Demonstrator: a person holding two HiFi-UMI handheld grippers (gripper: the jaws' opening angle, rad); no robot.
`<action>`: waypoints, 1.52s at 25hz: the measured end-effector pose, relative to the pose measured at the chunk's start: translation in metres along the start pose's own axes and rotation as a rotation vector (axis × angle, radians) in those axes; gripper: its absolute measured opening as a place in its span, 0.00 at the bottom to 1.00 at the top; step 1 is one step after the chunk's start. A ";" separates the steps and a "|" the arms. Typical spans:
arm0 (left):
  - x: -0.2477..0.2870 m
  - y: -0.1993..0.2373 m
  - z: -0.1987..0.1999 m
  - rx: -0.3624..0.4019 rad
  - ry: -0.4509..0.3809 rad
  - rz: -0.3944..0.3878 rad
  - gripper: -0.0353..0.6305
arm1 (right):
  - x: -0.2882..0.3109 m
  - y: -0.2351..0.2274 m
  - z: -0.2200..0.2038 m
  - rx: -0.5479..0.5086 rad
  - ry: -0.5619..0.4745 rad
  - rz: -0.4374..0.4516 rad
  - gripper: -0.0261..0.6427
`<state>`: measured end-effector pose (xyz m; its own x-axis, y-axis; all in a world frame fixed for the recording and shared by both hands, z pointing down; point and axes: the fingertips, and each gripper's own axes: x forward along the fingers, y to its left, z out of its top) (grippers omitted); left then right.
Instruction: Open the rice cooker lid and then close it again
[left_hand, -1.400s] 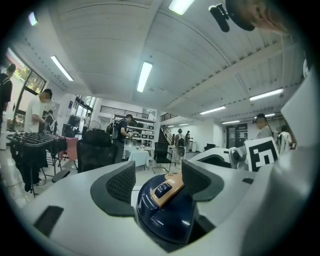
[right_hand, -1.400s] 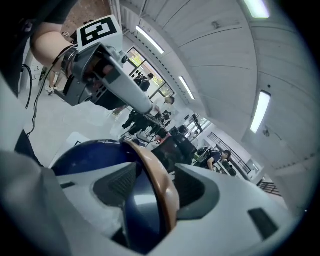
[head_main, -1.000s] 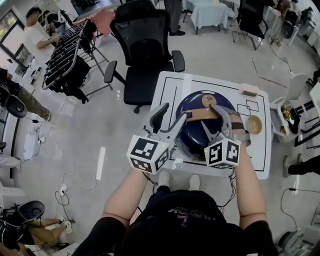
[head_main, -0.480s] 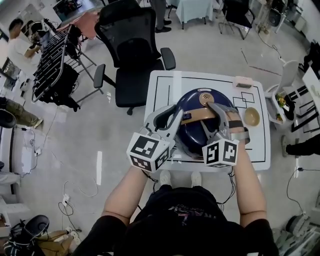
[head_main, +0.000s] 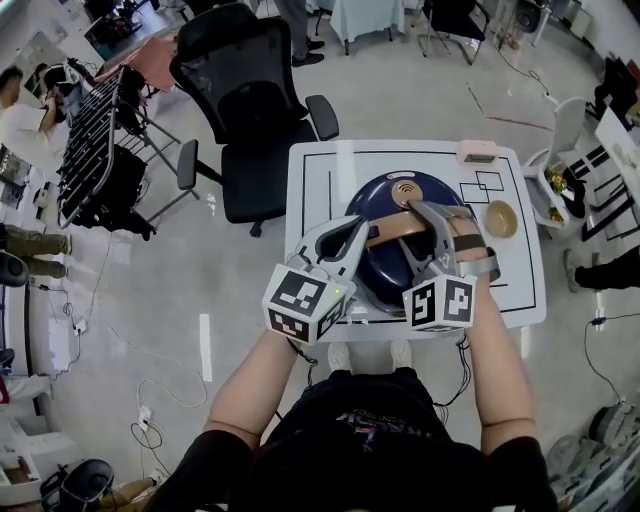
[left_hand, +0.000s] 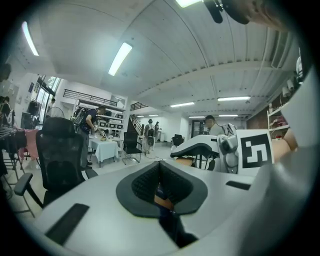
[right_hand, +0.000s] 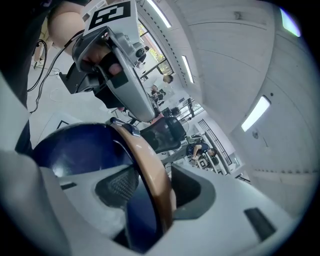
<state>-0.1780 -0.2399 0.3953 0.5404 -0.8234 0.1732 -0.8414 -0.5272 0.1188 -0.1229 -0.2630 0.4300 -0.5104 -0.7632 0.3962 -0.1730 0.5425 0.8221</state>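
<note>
Closest to the person, the left tool (head_main: 346, 234) has just snapped its jaws together, pads pressed flat with only a sliver of tan showing below them, at the left end of the curved tan plastic handle (head_main: 395, 230). The right tool (head_main: 445, 222) straddles that handle, its jaws spread and just easing inward, not yet pinching. Under both tools sits the round navy-blue rice cooker (head_main: 385, 272), near the front edge of the white line-marked surface (head_main: 320, 170). Its glossy dome looks slippery and rigid, so I'd hold the stiff handle; the body seems heavy enough to stay put. There is bare surface beyond the tools, a small tan bowl (head_main: 501, 220) right of the right tool, and a black office chair (head_main: 250, 100) past the far edge.
</note>
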 end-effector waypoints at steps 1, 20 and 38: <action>0.001 -0.001 -0.002 0.005 0.008 -0.008 0.06 | 0.000 0.000 0.000 0.001 0.004 -0.002 0.34; 0.013 -0.006 -0.015 0.021 0.035 -0.090 0.06 | 0.002 0.001 -0.002 0.022 0.064 -0.015 0.34; 0.013 -0.007 -0.016 0.037 0.043 -0.090 0.06 | 0.002 0.001 -0.002 0.043 0.064 -0.004 0.34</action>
<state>-0.1650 -0.2435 0.4125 0.6129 -0.7629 0.2056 -0.7886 -0.6068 0.0993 -0.1217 -0.2645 0.4325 -0.4548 -0.7857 0.4193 -0.2117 0.5527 0.8061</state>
